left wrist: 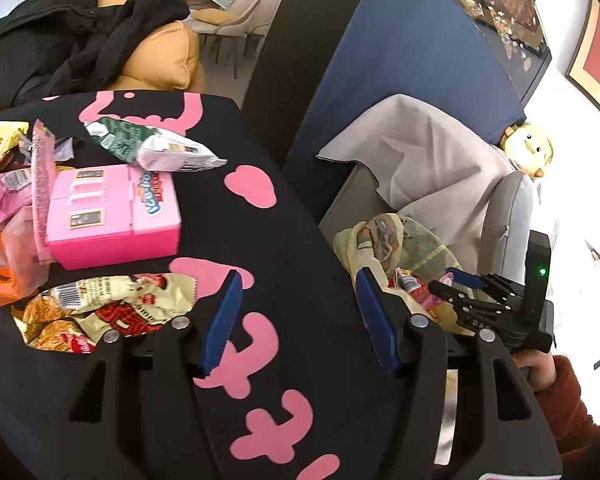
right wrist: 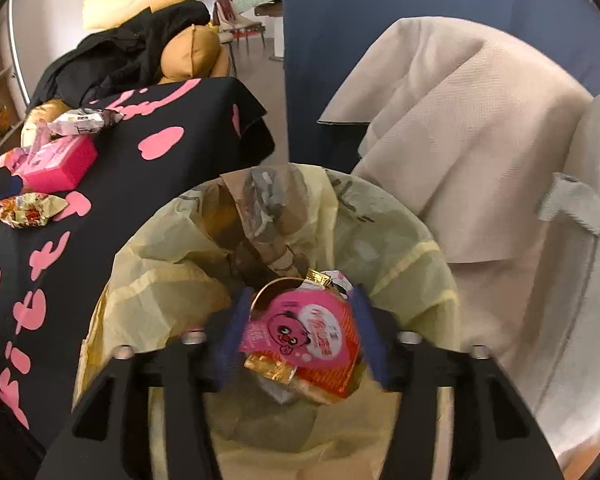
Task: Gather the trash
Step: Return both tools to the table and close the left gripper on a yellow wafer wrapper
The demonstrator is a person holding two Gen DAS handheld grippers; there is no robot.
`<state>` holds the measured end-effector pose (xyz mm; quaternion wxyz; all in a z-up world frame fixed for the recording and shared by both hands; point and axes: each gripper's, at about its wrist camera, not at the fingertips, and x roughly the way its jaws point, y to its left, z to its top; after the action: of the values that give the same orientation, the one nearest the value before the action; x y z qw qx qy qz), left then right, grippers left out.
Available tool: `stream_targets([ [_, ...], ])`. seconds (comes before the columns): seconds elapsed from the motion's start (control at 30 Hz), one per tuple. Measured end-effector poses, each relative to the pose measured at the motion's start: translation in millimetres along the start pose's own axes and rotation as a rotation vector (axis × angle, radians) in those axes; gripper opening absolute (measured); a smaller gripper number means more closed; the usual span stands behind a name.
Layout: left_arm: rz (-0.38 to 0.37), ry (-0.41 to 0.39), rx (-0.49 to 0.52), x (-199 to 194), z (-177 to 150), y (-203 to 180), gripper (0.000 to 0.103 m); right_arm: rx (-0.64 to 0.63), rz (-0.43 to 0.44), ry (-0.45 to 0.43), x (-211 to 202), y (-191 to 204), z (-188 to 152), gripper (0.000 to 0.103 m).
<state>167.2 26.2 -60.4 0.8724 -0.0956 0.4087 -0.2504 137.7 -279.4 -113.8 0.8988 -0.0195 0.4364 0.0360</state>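
Note:
My right gripper (right wrist: 300, 332) is shut on a pink and red snack wrapper (right wrist: 300, 336) and holds it over the mouth of a bin lined with a yellow bag (right wrist: 160, 280). In the left wrist view the right gripper (left wrist: 452, 280) shows above the same bin (left wrist: 384, 240). My left gripper (left wrist: 300, 316) is open and empty above the black cloth with pink marks (left wrist: 292, 240). Several wrappers lie on that cloth: a yellow noodle packet (left wrist: 104, 308), a green and white packet (left wrist: 152, 144), and a pile at the left (left wrist: 4, 184).
A pink toy fridge box (left wrist: 112, 216) sits among the wrappers. A beige cloth (right wrist: 460, 140) drapes over a grey seat behind the bin. A blue panel (left wrist: 400, 80) stands behind. Black clothes and orange cushions (left wrist: 160, 56) lie beyond the black cloth.

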Motion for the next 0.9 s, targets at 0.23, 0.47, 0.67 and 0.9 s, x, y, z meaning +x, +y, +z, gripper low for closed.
stream_targets([
  [0.23, 0.055, -0.042, 0.001, -21.3, -8.0, 21.5, 0.061, 0.044, 0.017, -0.086, -30.6, 1.2, 14.0, 0.052],
  [0.47, 0.128, -0.133, -0.027, -60.6, -17.2, 58.5, 0.061, -0.036, 0.104, -0.13, -54.8, 46.0, 35.2, 0.052],
  [0.67, 0.202, -0.235, -0.115, -105.8, -22.2, 104.5, 0.061, -0.097, 0.175, -0.116, -45.5, 99.7, 50.1, 0.052],
  [0.9, 0.322, -0.299, -0.18, -145.3, -32.7, 161.3, 0.061, -0.215, 0.265, -0.081, -19.8, 174.5, 53.8, 0.052],
])
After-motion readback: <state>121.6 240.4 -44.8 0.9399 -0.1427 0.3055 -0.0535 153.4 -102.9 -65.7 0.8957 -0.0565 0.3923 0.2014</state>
